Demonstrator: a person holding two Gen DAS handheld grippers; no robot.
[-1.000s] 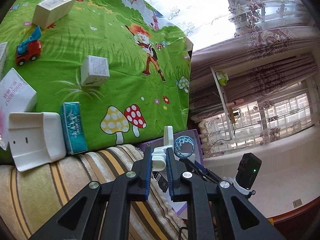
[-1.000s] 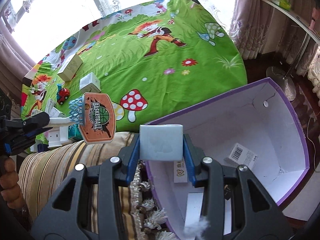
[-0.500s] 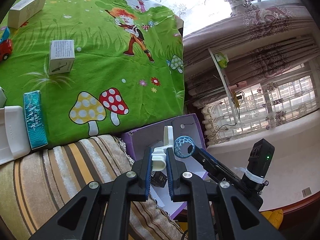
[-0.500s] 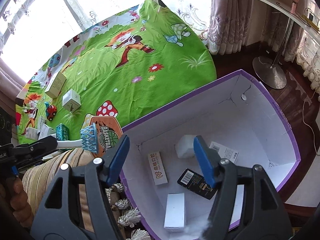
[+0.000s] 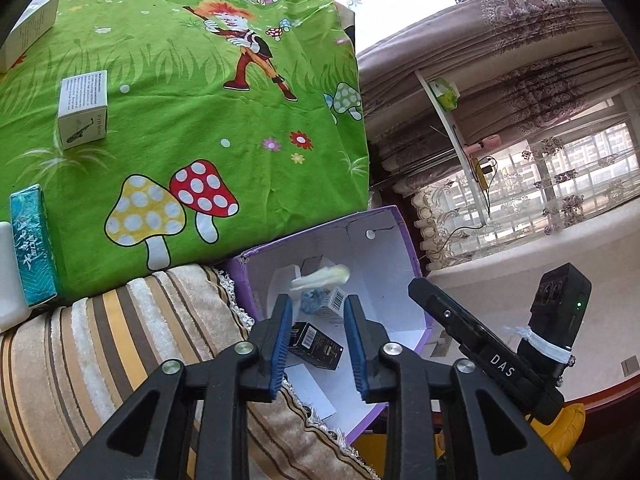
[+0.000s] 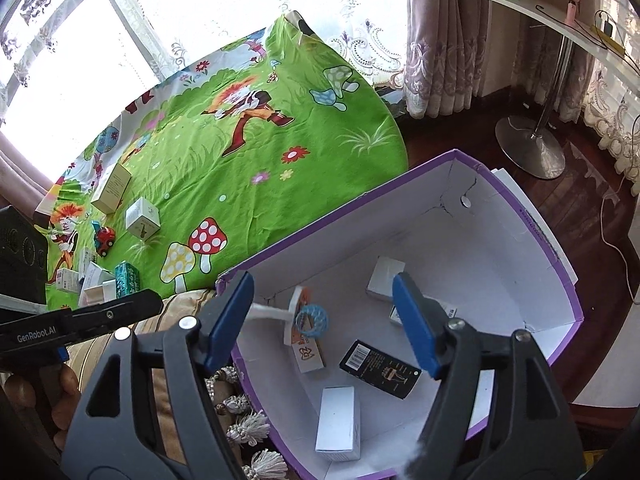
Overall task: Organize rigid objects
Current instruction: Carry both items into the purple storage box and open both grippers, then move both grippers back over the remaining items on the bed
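A purple box with a white inside [image 6: 560, 276] stands on the floor beside the bed; it also shows in the left wrist view [image 5: 404, 232]. A toy basketball hoop [image 6: 308, 318] with a blue net is inside the box, blurred in the left wrist view [image 5: 318, 280]. My left gripper [image 5: 318, 334] is open and empty above the box. My right gripper [image 6: 324, 316] is open and empty over the box. Inside lie a black box [image 6: 380, 368], a white box [image 6: 338, 424] and a pale cube [image 6: 384, 278].
On the green cartoon sheet [image 5: 192, 112] lie a white cube box [image 5: 83, 110], a teal box [image 5: 32, 246], a long box [image 6: 112, 188] and a red toy car [image 6: 105, 237]. A striped cushion [image 5: 100, 360] lies at the bed edge. A lamp base [image 6: 530, 148] stands on the floor.
My left gripper opened and let go of the basketball hoop, which dropped into the purple box. My right gripper released the pale cube into the box earlier and stays open.
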